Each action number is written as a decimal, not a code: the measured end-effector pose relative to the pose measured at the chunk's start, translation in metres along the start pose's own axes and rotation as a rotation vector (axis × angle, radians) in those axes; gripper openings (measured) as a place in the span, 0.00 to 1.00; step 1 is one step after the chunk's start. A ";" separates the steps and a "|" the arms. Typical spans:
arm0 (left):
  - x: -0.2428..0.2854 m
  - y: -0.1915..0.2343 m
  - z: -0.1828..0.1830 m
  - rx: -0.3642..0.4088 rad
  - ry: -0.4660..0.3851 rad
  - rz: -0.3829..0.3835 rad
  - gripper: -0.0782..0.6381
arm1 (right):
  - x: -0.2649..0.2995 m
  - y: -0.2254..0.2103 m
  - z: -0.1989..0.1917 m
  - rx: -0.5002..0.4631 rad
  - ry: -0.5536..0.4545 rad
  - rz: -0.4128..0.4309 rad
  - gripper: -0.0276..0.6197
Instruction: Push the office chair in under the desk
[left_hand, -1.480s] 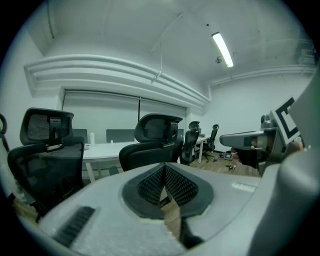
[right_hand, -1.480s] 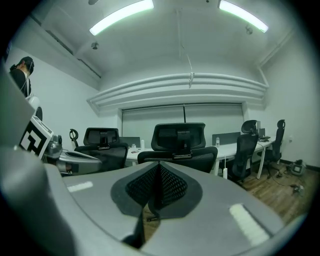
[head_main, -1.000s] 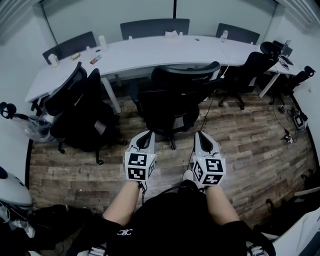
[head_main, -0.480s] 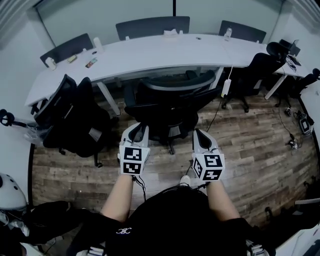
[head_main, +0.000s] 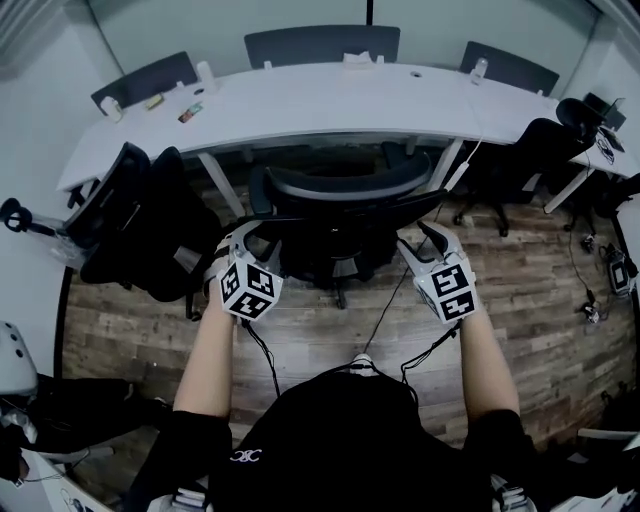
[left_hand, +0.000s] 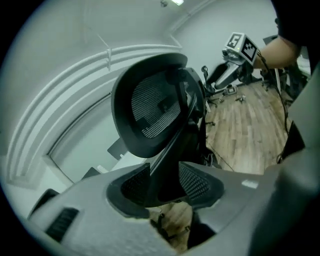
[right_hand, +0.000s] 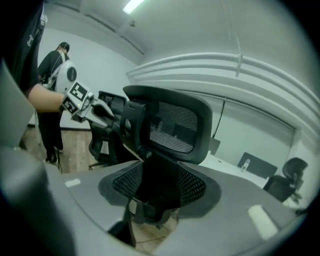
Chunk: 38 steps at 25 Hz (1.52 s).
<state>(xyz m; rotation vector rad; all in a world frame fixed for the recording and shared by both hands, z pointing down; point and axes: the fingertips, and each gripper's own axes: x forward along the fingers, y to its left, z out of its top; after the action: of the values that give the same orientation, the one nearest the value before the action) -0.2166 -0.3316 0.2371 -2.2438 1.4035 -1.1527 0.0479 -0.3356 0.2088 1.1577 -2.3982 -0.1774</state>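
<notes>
Both forearms stretch forward and splay apart, left gripper (head_main: 237, 240) and right gripper (head_main: 424, 241) flanking the backrest of the office chair (head_main: 340, 205), jaws opening round its frame without clamping it, chair close against the desk (head_main: 330, 100).

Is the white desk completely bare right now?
No, the head view shows small things on the desk, such as a bottle near its far edge.

Arms outstretched; left gripper (head_main: 240, 245), right gripper (head_main: 421, 243), jaws opening astride chair (head_main: 340, 190)
</notes>
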 end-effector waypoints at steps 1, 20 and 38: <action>0.005 0.004 -0.002 0.019 0.014 0.003 0.38 | 0.004 -0.011 -0.002 -0.046 0.010 0.009 0.40; 0.053 0.012 -0.013 0.008 0.090 -0.046 0.45 | 0.085 -0.084 -0.046 -0.444 0.147 0.010 0.53; 0.107 0.049 -0.003 -0.037 0.102 -0.021 0.45 | 0.134 -0.122 -0.038 -0.403 0.107 -0.006 0.53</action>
<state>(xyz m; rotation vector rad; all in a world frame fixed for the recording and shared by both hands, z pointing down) -0.2271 -0.4460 0.2631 -2.2588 1.4546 -1.2747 0.0800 -0.5130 0.2517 0.9590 -2.1351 -0.5576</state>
